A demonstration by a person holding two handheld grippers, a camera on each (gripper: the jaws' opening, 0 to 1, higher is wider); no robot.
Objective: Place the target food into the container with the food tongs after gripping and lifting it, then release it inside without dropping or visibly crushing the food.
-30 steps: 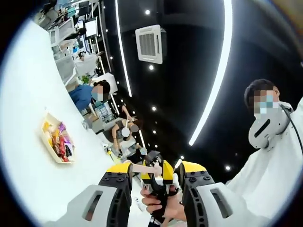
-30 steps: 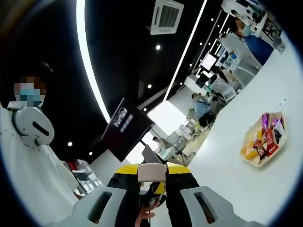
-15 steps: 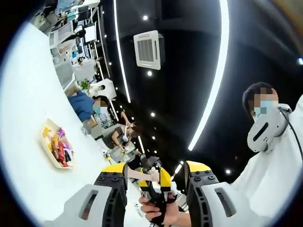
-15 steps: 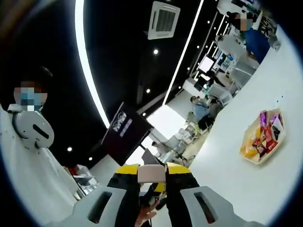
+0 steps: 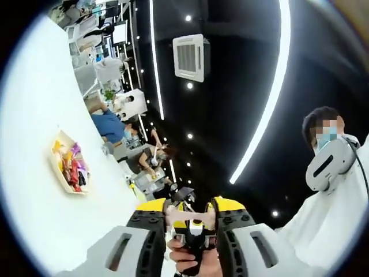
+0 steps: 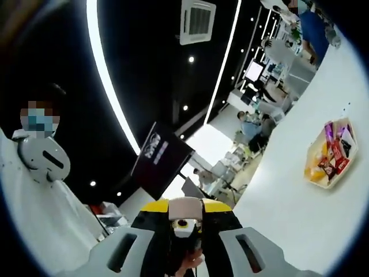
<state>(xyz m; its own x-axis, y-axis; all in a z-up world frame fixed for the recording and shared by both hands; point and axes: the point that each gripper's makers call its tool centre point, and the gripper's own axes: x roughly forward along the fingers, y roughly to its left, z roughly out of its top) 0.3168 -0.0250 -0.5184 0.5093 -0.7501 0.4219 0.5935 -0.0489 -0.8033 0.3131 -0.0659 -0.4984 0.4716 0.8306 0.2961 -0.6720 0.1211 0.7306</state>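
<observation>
Both views tilt up toward the dark ceiling. My left gripper has its yellow-tipped jaws drawn in against a short beige bar, which I take for part of the food tongs. Just behind that bar is the right gripper, held by a hand. In the right gripper view my right gripper is shut on the same kind of beige bar. A shallow tray of wrapped snacks lies on the white table, far from both grippers.
A person in a white coat stands close behind the grippers. Other people sit at desks beyond the table's far edge. A ceiling air unit and long light strips hang overhead.
The left gripper's jaws have come together from wide open onto the beige bar, and the right gripper now sits centred between them. The right gripper's hold is unchanged. Both views have shifted slightly.
</observation>
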